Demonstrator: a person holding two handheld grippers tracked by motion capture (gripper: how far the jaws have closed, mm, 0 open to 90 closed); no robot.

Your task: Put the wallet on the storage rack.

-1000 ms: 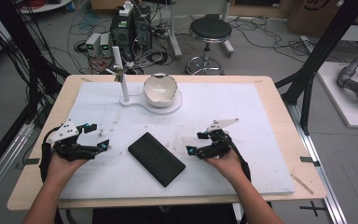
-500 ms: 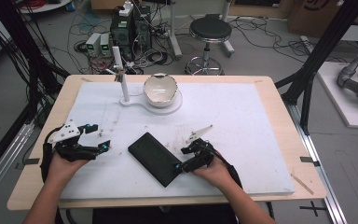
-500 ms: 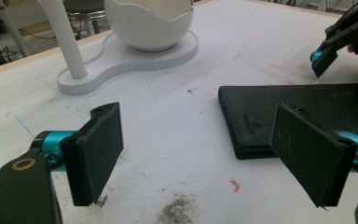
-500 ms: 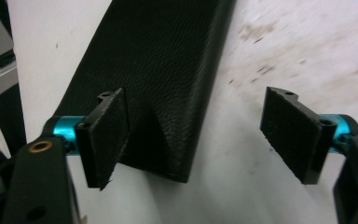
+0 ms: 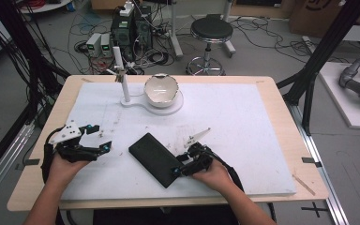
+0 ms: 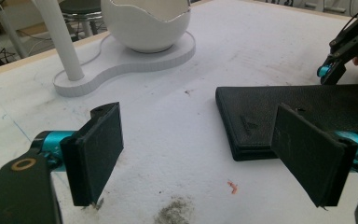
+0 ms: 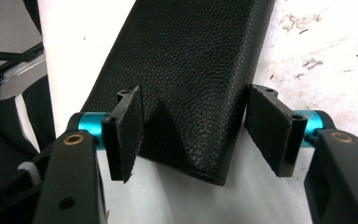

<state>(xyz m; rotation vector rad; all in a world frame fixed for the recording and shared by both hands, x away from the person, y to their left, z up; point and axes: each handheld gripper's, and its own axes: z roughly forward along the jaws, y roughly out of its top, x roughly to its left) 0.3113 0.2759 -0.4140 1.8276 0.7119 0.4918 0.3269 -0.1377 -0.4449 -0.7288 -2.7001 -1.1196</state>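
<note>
A flat black leather-textured case (image 5: 155, 159) lies at an angle on the white mat near the front middle. My right gripper (image 5: 183, 168) is at the case's near right end, open. In the right gripper view its jaws stand on either side of the case (image 7: 186, 79) end, with the case's corner between the pads (image 7: 129, 133) and a gap on the right side. My left gripper (image 5: 102, 142) rests on the mat left of the case, open and holding nothing (image 6: 205, 158). The case (image 6: 303, 112) lies ahead of its right jaw.
A white egg-shaped bowl (image 5: 160, 89) sits on a white base (image 5: 140, 102) with an upright white post (image 5: 122, 75) at the back middle. The mat (image 5: 243, 122) covers a wooden table (image 5: 304, 154). A stool, cables and electronics stand on the floor behind.
My right gripper has moved left and toward the table's front edge, from open mat to the case's near right end, where its jaws now straddle the case. The left gripper has stayed put.
</note>
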